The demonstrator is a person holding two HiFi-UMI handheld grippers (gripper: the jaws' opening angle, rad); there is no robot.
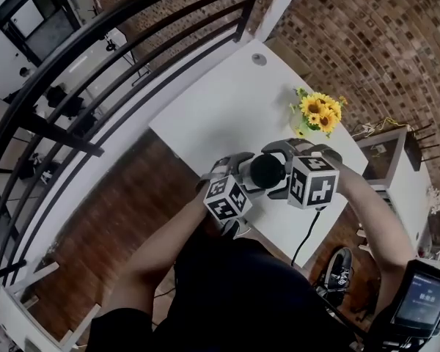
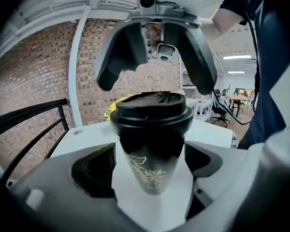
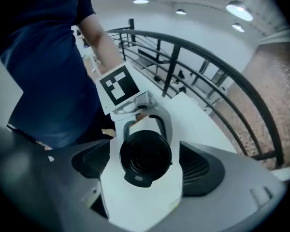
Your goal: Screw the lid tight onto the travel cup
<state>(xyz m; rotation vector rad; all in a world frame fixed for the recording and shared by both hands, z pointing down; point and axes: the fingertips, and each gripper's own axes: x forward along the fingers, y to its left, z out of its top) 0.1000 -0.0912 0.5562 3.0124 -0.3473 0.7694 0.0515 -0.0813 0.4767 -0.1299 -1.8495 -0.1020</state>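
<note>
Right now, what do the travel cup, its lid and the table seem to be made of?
Travel cup: probably plastic or coated metal; dark glossy wall with gold print.
Lid: likely moulded plastic; black, dull sheen, raised rim and a tab.
Table: perhaps laminate or painted board; flat, white, matte, no grain.

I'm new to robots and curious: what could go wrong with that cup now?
1. The left hand-held gripper and the right hand-held gripper are both open, so the cup stands free on the table. Its base is narrow, so a bump could tip it.
2. If only the right one closes on the lid and twists, the cup may spin along instead of the lid tightening.
</note>
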